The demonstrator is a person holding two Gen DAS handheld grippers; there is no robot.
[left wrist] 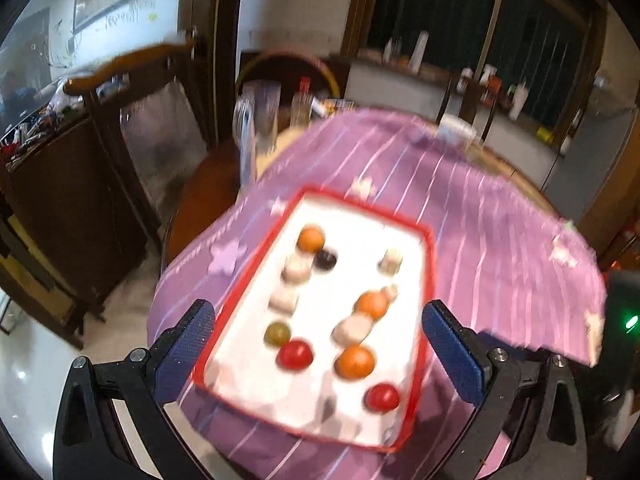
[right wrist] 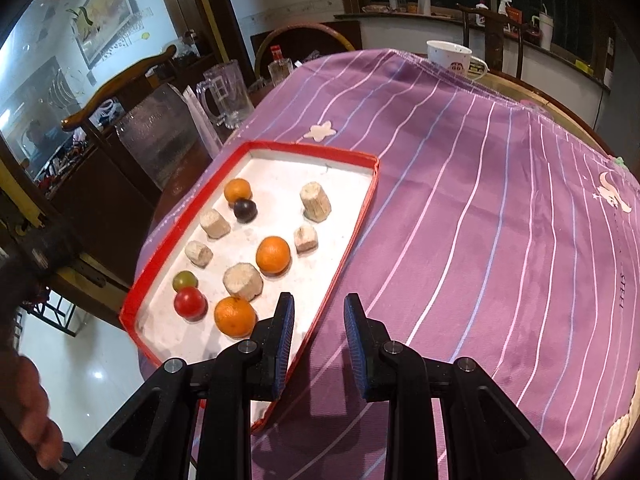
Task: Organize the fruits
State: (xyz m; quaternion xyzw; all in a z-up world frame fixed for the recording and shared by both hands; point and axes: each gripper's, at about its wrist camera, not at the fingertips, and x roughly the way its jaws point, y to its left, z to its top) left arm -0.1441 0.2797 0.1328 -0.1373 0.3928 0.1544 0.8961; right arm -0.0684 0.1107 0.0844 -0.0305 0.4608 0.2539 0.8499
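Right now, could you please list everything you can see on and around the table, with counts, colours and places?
tray: one, red rim, white floor, on the cloth's left side
oranges: three, orange, in the tray
red fruits: two, at the tray's near end; the second shows only in the left view
green fruit: one, touching a red fruit
dark fruit: one, purple-black, against the far orange
pale chunks: five, beige, scattered in the tray
tablecloth: one, purple, striped
mug: one, white, far edge
glass jug: one, clear, beyond the tray
left claw: open, above the tray
right claw: open, empty, at the tray's near right rim
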